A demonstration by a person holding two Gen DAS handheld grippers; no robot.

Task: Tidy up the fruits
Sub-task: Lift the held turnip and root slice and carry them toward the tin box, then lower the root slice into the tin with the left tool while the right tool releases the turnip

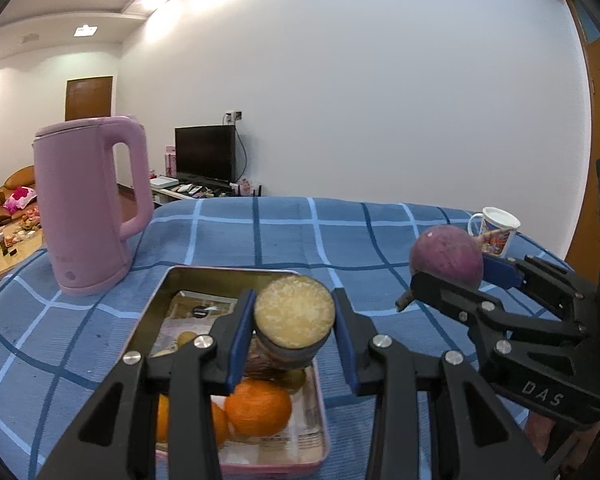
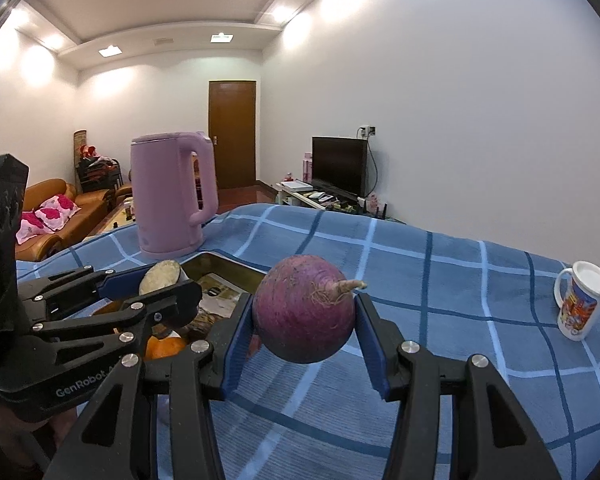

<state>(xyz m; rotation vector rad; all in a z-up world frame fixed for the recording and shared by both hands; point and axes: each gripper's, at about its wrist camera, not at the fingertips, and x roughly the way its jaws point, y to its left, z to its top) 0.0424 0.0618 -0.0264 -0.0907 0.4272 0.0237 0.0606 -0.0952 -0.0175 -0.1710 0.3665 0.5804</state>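
Note:
My left gripper [image 1: 294, 320] is shut on a cut cylindrical piece with a pale yellow face [image 1: 295, 312], held above a pink-rimmed metal tray [image 1: 156, 304]. The tray holds oranges [image 1: 258, 406] and a small green fruit [image 1: 294, 378]. My right gripper [image 2: 304, 316] is shut on a round purple radish [image 2: 304, 308] with its root tip pointing right, held above the blue checked tablecloth, right of the tray. The radish also shows in the left wrist view [image 1: 446, 258], and the left gripper [image 2: 160, 280] with its piece shows in the right wrist view.
A pink electric kettle [image 1: 88, 204] stands on the cloth beyond the tray's left corner. A white printed mug [image 2: 582, 306] stands at the far right of the table. The blue checked cloth [image 2: 440, 320] covers the table; a wall lies behind.

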